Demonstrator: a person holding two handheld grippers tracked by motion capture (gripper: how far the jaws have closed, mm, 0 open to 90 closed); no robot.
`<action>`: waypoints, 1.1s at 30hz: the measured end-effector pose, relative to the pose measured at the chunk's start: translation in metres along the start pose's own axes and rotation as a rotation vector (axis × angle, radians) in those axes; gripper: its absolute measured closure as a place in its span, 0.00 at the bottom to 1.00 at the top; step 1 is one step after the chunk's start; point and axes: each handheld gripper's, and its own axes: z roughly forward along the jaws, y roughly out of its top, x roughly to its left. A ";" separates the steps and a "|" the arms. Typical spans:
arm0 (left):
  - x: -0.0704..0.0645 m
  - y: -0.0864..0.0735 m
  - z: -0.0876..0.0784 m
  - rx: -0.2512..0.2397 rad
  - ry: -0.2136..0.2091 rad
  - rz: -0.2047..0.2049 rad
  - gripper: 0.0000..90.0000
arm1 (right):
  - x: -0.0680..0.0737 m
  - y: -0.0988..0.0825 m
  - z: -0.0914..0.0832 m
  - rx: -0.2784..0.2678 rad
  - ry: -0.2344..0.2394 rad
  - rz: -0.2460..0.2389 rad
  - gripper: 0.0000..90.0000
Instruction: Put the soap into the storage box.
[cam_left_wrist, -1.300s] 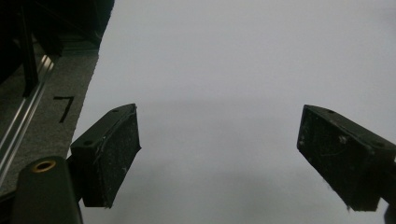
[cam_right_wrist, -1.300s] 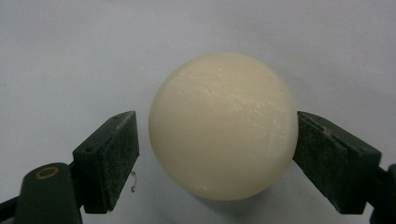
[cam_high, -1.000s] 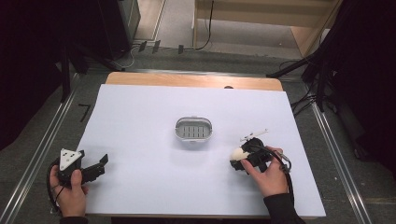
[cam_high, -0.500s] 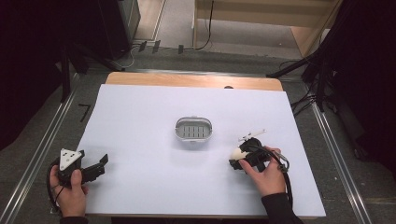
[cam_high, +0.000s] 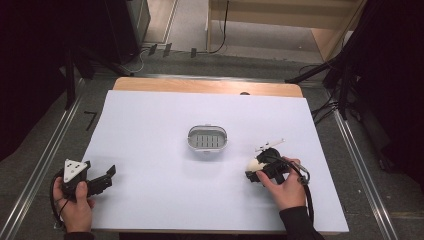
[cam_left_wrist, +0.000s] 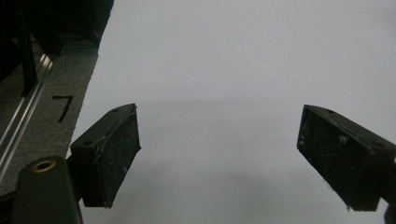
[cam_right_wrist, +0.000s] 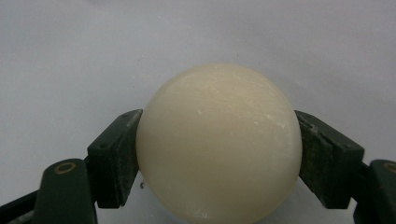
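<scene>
- The bench (cam_high: 150, 125), under a white sheet, takes up the middle of the high view; a strip of its bare wood shows along the top edge of the sheet.
- A small oval metal tray (cam_high: 207, 139) with a slotted floor sits at the centre of the frame, apart from both tools, with nothing visible inside it.
- The left tool (cam_high: 102, 179) rests at the lower left of the high view, held in the person's left hand (cam_high: 75, 207). In the left gripper view (cam_left_wrist: 219, 158) its jaws stand wide apart over bare white sheet, with nothing between them.
- The right tool (cam_high: 252, 170) lies at the lower right of the high view, held in the right hand (cam_high: 285, 187). In the right gripper view (cam_right_wrist: 219, 154) its two pads are pressed against the sides of a cream ball.
- The cream ball (cam_right_wrist: 218, 142) is smooth and round; in the high view it shows as a pale spot (cam_high: 253, 164) at the tip of the right tool, low over the sheet and well to the lower right of the tray. Whether it touches the sheet cannot be told.
- A thin white stick (cam_high: 270, 145) lies on the sheet just above the right tool.
- Judged from this, the ball is gripped, so the pick looks done. What seems left is carrying it towards the tray and setting it inside, then releasing it. The left tool appears idle.
</scene>
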 end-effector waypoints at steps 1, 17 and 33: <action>0.000 0.000 0.000 0.000 0.000 0.000 0.16 | 0.000 0.000 0.000 -0.001 0.001 -0.003 0.26; 0.000 0.000 0.000 0.000 -0.001 -0.003 0.16 | 0.002 0.004 -0.013 -0.040 -0.001 -0.056 0.27; 0.000 0.000 0.000 -0.002 -0.002 -0.004 0.16 | 0.011 0.017 -0.020 -0.057 0.018 -0.071 0.27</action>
